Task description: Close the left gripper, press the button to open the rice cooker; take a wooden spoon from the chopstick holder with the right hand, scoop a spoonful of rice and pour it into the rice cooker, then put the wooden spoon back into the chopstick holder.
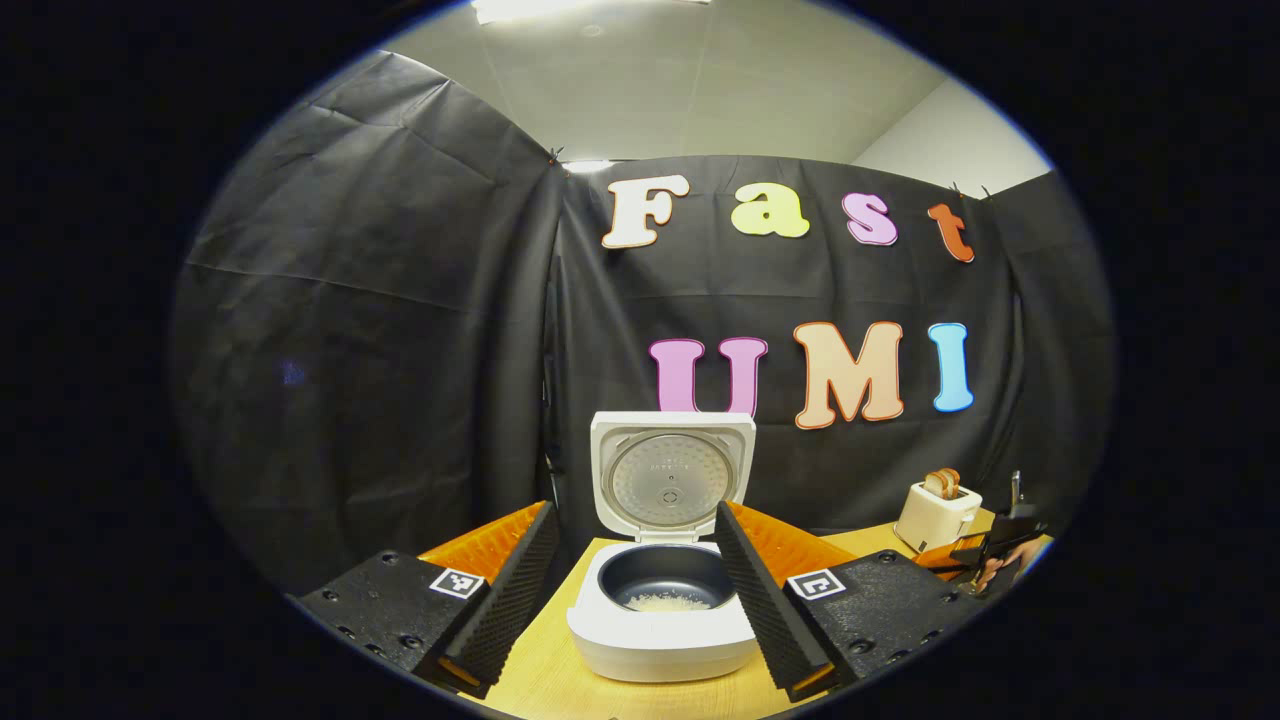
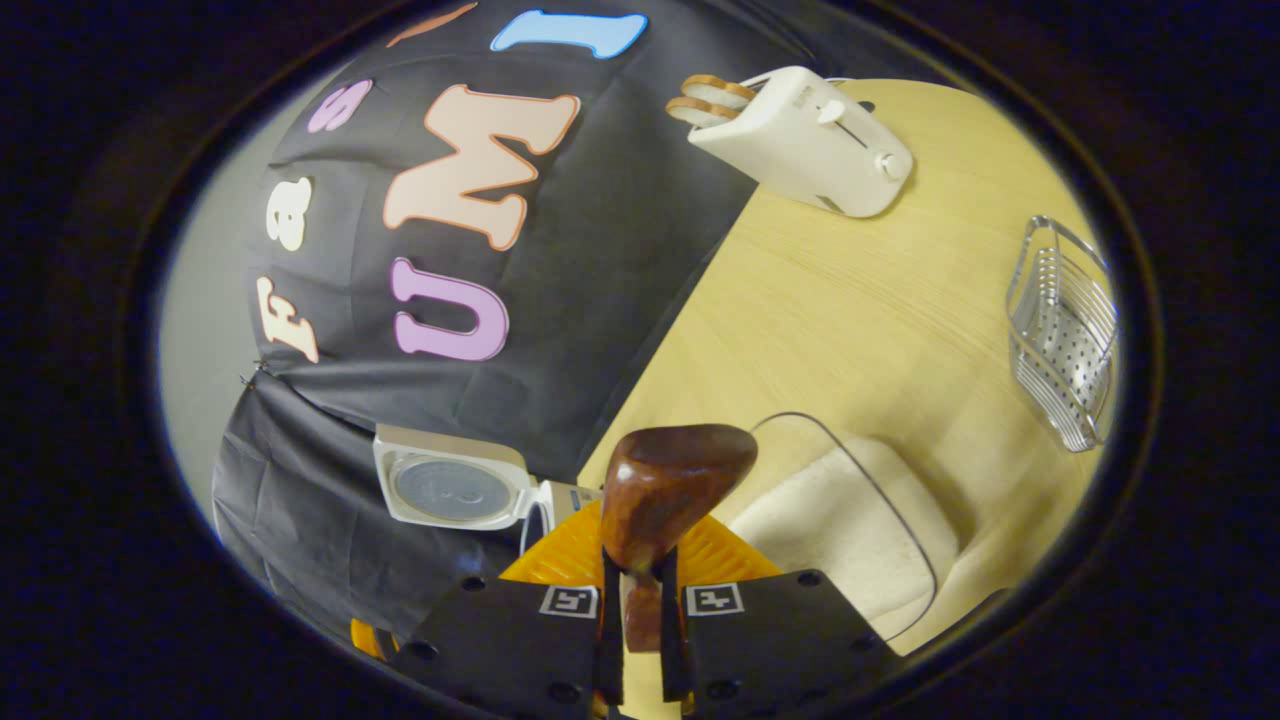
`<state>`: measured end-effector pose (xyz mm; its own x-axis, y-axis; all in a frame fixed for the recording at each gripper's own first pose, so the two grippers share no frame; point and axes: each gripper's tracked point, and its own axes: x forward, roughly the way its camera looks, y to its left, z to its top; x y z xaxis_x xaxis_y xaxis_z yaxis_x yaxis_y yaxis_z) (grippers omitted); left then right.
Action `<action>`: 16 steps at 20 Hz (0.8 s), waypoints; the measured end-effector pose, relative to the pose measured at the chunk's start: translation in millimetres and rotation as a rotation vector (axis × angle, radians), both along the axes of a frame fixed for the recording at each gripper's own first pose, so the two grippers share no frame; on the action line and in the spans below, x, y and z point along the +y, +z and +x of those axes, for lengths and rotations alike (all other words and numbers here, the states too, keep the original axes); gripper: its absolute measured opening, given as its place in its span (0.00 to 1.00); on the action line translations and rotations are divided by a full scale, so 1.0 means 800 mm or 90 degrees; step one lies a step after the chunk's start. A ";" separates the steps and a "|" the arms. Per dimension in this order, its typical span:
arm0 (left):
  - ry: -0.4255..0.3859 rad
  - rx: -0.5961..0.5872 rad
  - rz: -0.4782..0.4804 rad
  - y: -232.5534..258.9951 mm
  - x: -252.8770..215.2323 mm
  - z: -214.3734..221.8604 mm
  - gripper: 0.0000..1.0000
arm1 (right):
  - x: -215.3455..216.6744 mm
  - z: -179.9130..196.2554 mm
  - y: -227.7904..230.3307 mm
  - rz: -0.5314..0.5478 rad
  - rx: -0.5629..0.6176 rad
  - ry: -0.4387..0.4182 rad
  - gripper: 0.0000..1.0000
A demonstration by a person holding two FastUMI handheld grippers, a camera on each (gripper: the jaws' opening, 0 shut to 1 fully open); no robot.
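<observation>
Pinching the spoon [image 2: 655, 520] by its handle, the right gripper [image 2: 640, 640] has both fingers clamped on the wood, with the bowl standing out beyond the tips. The handle runs straight along the fingers, so the spoon's long axis follows the gripper's own line and the bowl points forward, away from the hand. The bowl shows its rounded back to the camera; whether it carries any rice I cannot tell. Just beyond it sits a clear tub [image 2: 850, 520] of rice on the table [image 2: 860, 300], a fair sign the spoon is held there to dip or has just dipped. The cooker [image 2: 455, 490] lies off to one side in this tilted view, lid up.

The left gripper [image 1: 635, 590] hangs in front of the cooker [image 1: 660, 610] with its fingers spread apart, holding nothing; it frames the pot rather than touching it. The lid [image 1: 672, 480] stands upright, so the button step looks done, and some rice already lies in the dark pot. The left gripper seems parked clear to leave the opening free for pouring. A toaster [image 1: 935, 512] and a wire rack [image 2: 1065, 335] stand well apart.
</observation>
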<state>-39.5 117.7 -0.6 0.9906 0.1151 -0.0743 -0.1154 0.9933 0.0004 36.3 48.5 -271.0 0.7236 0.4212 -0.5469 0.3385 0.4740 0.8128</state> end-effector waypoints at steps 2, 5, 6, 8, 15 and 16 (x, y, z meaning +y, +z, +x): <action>0.001 0.002 -0.006 -0.004 0.004 -0.001 0.91 | 0.015 0.016 0.028 0.020 -0.022 0.001 0.18; 0.010 0.003 -0.015 -0.006 0.015 -0.006 0.91 | 0.045 0.034 0.065 0.051 -0.050 0.007 0.18; 0.013 0.004 -0.018 -0.007 0.021 -0.009 0.91 | 0.056 0.040 0.075 0.056 -0.059 0.012 0.19; 0.023 0.004 -0.021 -0.009 0.033 -0.016 0.94 | 0.080 0.050 0.095 0.054 -0.077 0.025 0.17; 0.063 0.007 -0.033 -0.016 0.090 -0.044 0.91 | 0.177 0.086 0.127 0.031 -0.118 0.068 0.18; 0.069 0.009 -0.034 -0.017 0.100 -0.049 0.94 | 0.191 0.091 0.126 0.020 -0.124 0.076 0.16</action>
